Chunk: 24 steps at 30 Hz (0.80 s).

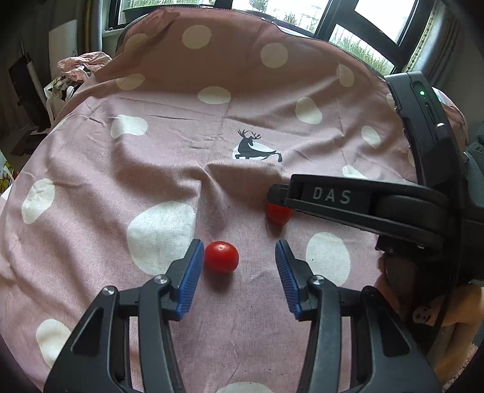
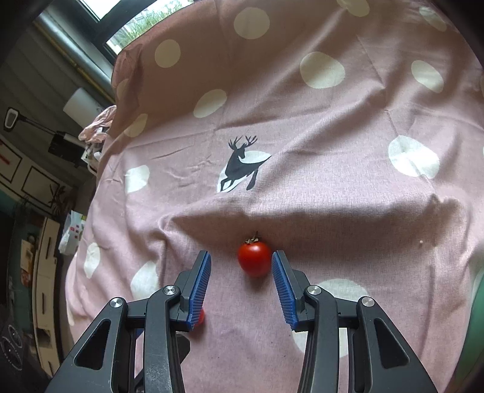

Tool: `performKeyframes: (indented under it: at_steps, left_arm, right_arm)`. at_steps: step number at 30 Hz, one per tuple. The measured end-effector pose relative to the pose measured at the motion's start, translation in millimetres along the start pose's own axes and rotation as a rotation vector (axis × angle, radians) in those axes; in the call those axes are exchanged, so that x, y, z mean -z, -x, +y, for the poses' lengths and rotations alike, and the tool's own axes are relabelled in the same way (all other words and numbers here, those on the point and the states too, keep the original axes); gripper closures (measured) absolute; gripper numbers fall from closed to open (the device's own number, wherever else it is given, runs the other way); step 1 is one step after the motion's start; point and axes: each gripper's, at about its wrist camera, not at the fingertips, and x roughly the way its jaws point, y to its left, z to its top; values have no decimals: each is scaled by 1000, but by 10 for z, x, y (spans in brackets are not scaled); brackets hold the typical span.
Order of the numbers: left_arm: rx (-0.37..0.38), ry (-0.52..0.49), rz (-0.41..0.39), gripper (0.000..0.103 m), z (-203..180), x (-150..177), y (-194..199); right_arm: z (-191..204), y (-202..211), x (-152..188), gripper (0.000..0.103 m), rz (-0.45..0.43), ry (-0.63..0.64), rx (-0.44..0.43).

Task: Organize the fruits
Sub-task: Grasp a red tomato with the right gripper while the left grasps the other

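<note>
- Your left gripper point(image 1: 237, 263) points down at the pink spotted cloth point(image 1: 151, 151), its blue pads spread.
- A small red tomato point(image 1: 221, 257) lies on the cloth between those pads, just beside the left pad point(image 1: 189, 276); whether it touches that pad you cannot tell. The other pad point(image 1: 286, 276) stands clear of it, so nothing is pinched.
- In the left wrist view your right gripper point(image 1: 276, 195) comes in from the right edge and covers the top of a second tomato point(image 1: 278, 214), which sits farther off and to the right of the first.
- In the right wrist view that second tomato point(image 2: 254, 258), with a dry stem on top, lies between the spread pads of the right gripper point(image 2: 240, 272). It is just beside the right pad point(image 2: 282, 287) and apart from the left pad point(image 2: 201, 287); it is not clamped.
- The stemmed tomato rests at the foot of a raised fold in the cloth, below the printed deer point(image 2: 242, 163).
- A bit of the first tomato point(image 2: 200, 316) shows behind the right gripper's left finger.
- A window point(image 1: 302, 12) stands beyond the cloth's far edge.
</note>
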Motion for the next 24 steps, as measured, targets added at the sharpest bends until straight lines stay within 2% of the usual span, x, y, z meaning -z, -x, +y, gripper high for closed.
performKeyframes:
  at_steps: [6,12,14,15,17,20,24]
  left_arm:
    - [-10,20,54,55,20,-8,-174]
    - [-31,27,41,55,38,-31,-251]
    - [-23,31,33,56,42,-41,-260]
    - [-22,32,26,59,43,-42,-265]
    - [-37,38,39,75,58,-36,-322]
    - [-13,71,33,76,118,-42,-363]
    - [-17,61,26,77,100,-51,-340]
  right_arm:
    - [32,-139,-12,58,16,66,39]
    - [6,-252,-24,72,29,70,51]
    - [17,-295,-23,73,23,84,56]
    - [14,-293,-16,73,16,91,57]
    - [-7,-284,-9,73,9,91,53]
    - [-32,-256,15,73,7,88,58]
    - [-78,-108,89,74,-19,108,85]
